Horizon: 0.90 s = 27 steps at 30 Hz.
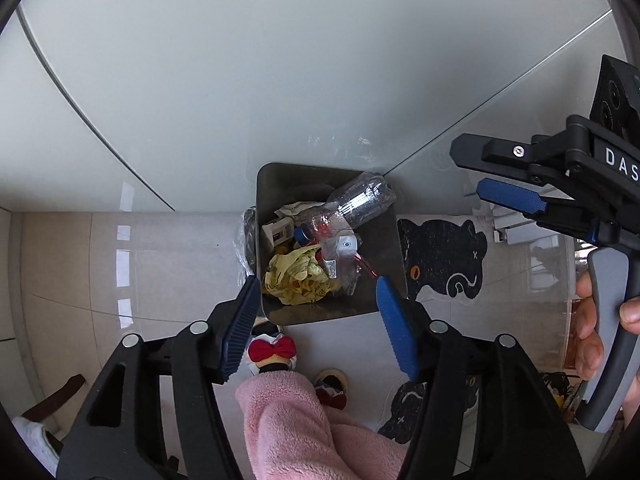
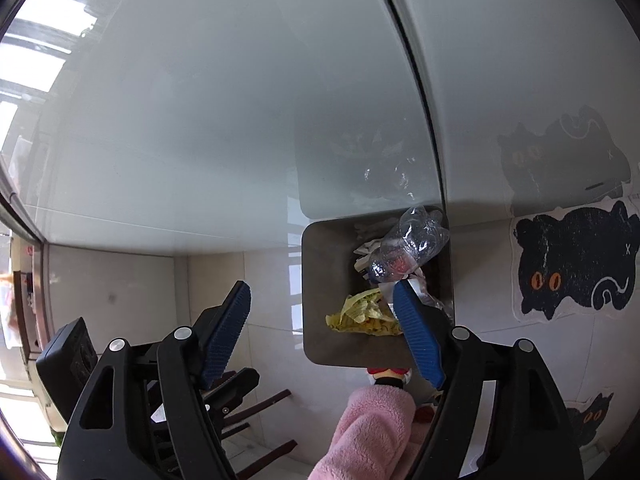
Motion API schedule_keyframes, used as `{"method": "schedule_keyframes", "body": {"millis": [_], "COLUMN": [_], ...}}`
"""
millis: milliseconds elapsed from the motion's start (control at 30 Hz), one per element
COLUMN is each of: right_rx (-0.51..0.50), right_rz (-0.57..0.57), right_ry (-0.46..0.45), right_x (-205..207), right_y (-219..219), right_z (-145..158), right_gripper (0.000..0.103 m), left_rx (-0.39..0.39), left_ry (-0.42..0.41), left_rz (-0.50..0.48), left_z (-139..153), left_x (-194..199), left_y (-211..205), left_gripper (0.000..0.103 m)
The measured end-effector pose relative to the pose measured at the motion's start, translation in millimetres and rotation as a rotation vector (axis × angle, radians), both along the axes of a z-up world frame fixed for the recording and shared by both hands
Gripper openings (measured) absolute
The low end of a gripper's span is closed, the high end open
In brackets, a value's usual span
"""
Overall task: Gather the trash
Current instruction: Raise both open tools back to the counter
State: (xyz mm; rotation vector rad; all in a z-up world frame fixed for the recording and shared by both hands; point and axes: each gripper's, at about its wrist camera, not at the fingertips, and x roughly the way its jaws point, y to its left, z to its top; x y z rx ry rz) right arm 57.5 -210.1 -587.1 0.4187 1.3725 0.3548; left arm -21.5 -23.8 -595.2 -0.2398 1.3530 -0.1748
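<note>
A dark square trash bin (image 1: 392, 248) stands on the floor against a white glossy cabinet. In it lie a crushed clear plastic bottle (image 1: 360, 196), a crumpled yellow wrapper (image 1: 300, 276), a small white box (image 1: 280, 232) and clear packaging (image 1: 340, 252). My left gripper (image 1: 316, 300) is open and empty above the bin's near edge. My right gripper (image 2: 324, 308) is open and empty above the bin (image 2: 324, 280), where the bottle (image 2: 416, 240) and yellow wrapper (image 2: 360, 312) show. The right gripper also shows in the left wrist view (image 1: 500, 184).
A black cat-shaped mat (image 1: 444, 260) lies right of the bin; it also shows in the right wrist view (image 2: 576, 264). A pink fleece leg (image 1: 312, 428) and a slipper with a red bow (image 1: 272, 350) are below the grippers. White cabinet doors (image 2: 224, 120) rise behind the bin.
</note>
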Motion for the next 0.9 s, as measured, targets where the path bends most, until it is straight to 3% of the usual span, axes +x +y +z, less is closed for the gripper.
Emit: {"method": "schedule_keyframes", "body": {"millis": [100, 167, 367, 700, 900], "right_rx": [-0.012, -0.027, -0.083, -0.119, -0.14], "right_rz": [0.009, 0.014, 0.048, 0.065, 0.023], "right_ry": [-0.022, -0.04, -0.146, -0.398, -0.508], "right_x": [-8.9, -13.5, -27.0, -26.1, 0.5], "right_y": [-5.1, -8.4, -11.7, -24.3, -27.3], "right_z": [29.3, 51.7, 136.3, 285.1, 338.0], "right_gripper": [0.087, 0.095, 0.099, 0.1, 0.1], "left_rx": [0.003, 0.006, 0.02, 0.042, 0.051], "left_ry": [-0.019, -0.041, -0.13, -0.341, -0.438], "left_rz": [0.011, 0.011, -0.002, -0.013, -0.011], "left_z": [26.5, 51.1, 137.6, 276.9, 337.2], "left_x": [-4.3, -5.2, -5.0, 5.0, 34.4], "left_y": [4.0, 4.2, 6.0, 23.0, 39.5], "left_gripper": [0.068, 0.076, 0.087, 0.092, 0.093]}}
